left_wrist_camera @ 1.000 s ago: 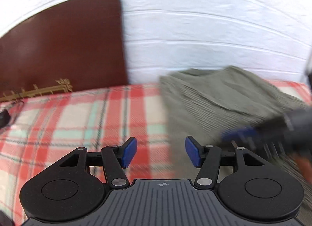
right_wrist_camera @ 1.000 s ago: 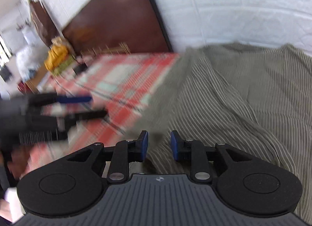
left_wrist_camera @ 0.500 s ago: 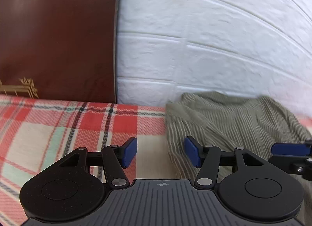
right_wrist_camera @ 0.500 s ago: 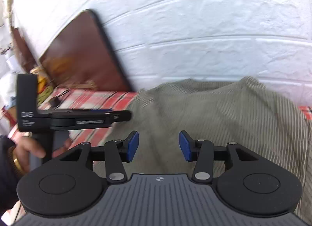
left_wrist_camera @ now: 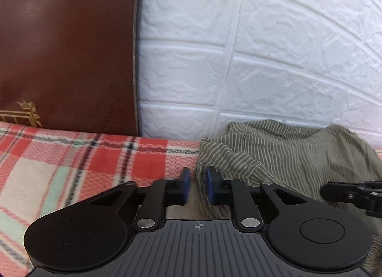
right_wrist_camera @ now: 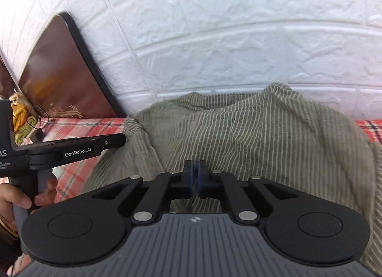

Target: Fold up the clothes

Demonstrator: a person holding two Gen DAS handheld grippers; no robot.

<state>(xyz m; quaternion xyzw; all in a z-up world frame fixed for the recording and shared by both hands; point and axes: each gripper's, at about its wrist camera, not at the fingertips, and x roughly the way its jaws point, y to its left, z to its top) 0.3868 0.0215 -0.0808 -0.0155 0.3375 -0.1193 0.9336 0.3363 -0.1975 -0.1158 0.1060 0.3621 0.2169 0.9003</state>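
Plaid blanket [left_wrist_camera: 71,169]; both claws pinching the striped garment [right_wrist_camera: 250,138].

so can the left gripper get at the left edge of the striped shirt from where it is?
Probably yes. The left gripper already sits at the striped shirt's left edge, blue pads nearly closed with cloth between them, nothing in the way. Whether it truly pinches the cloth is unclear.
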